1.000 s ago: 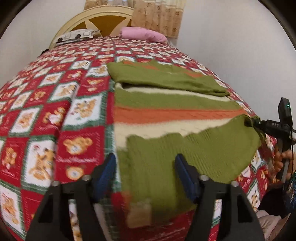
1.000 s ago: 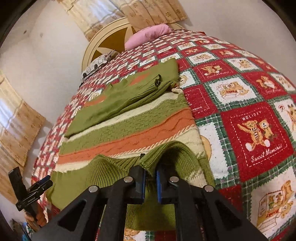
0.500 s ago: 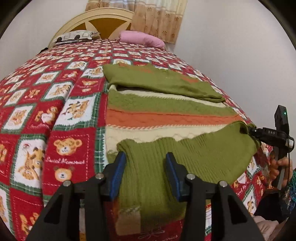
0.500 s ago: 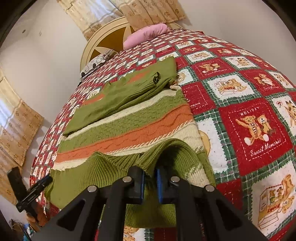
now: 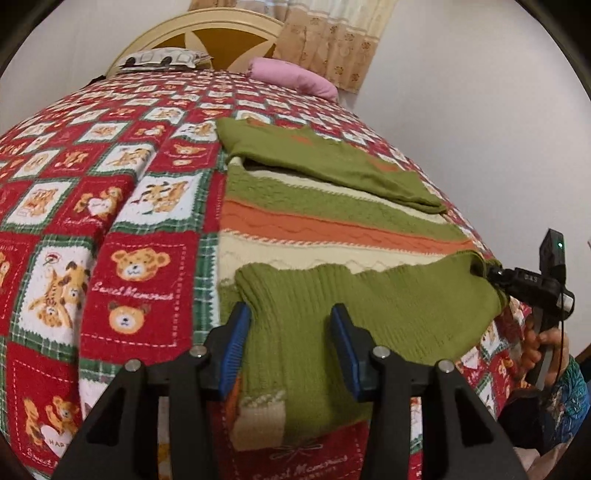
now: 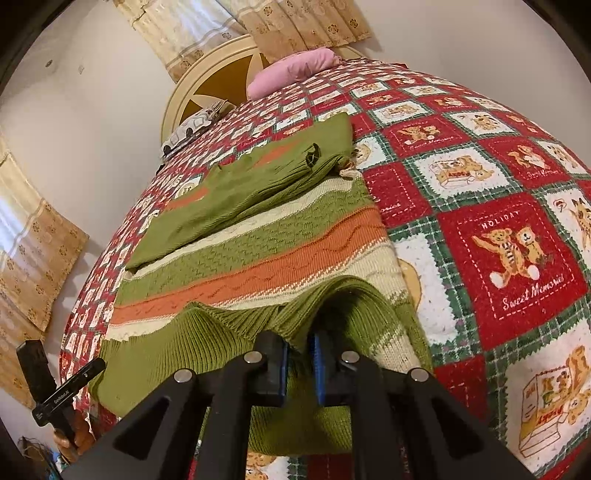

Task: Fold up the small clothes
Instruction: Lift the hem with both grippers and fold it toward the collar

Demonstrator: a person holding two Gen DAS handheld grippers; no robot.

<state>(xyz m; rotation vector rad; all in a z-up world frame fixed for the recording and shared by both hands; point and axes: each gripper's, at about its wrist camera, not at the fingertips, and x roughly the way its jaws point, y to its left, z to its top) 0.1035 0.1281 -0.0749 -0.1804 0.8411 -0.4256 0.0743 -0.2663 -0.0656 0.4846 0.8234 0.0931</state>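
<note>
A small knitted sweater [image 5: 332, 225] with green, orange and cream stripes lies on the bed, its sleeves folded across the top. Its green ribbed hem [image 5: 369, 302] is turned up over the body. My left gripper [image 5: 291, 354] is open, its blue pads astride the hem's left corner, with the cloth between them. My right gripper [image 6: 299, 363] is shut on the hem's right corner [image 6: 332, 306] and holds it raised in a peak. The right gripper also shows in the left wrist view [image 5: 524, 284], and the left one in the right wrist view [image 6: 66, 391].
The bed is covered by a red, green and white teddy-bear quilt [image 5: 122, 229]. A pink pillow [image 5: 291, 75] and a patterned pillow [image 5: 162, 57] lie by the cream headboard [image 5: 207, 33]. Walls and curtains [image 6: 37, 236] stand close around the bed.
My left gripper has narrowed and moved in over the hem's left corner. The hem has been carried a little further up the sweater. The right gripper has stayed shut on its corner.
</note>
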